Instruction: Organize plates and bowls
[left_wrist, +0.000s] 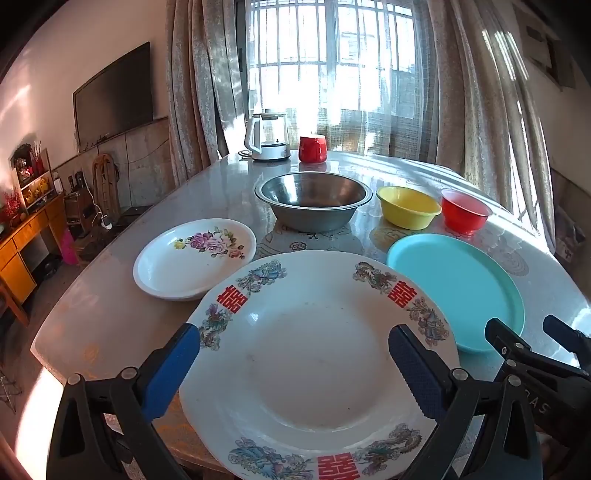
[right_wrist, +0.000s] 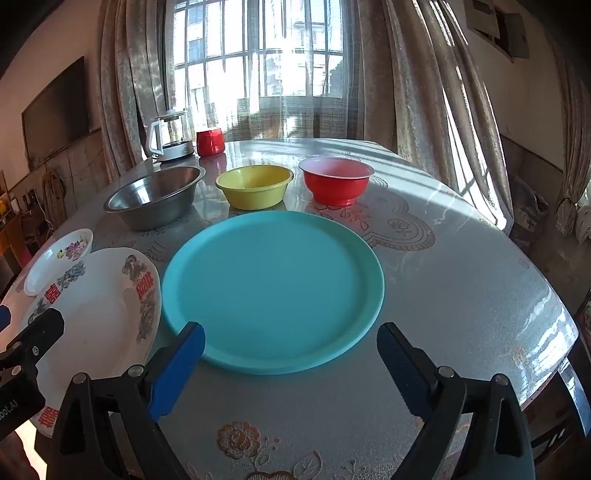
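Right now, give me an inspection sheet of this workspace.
Surface: round table under a glossy patterned cover, sunlit on the far side.
Job's things: teal plate, dragon plate, floral plate, steel bowl, yellow bowl, red bowl; all separate, nothing stacked.
Clutter: kettle and red cup at the far edge.
Grippers: left gripper open over the dragon plate; right gripper open before the teal plate.
Cables: one behind the kettle.
Surroundings: curtains, barred window, wall TV.
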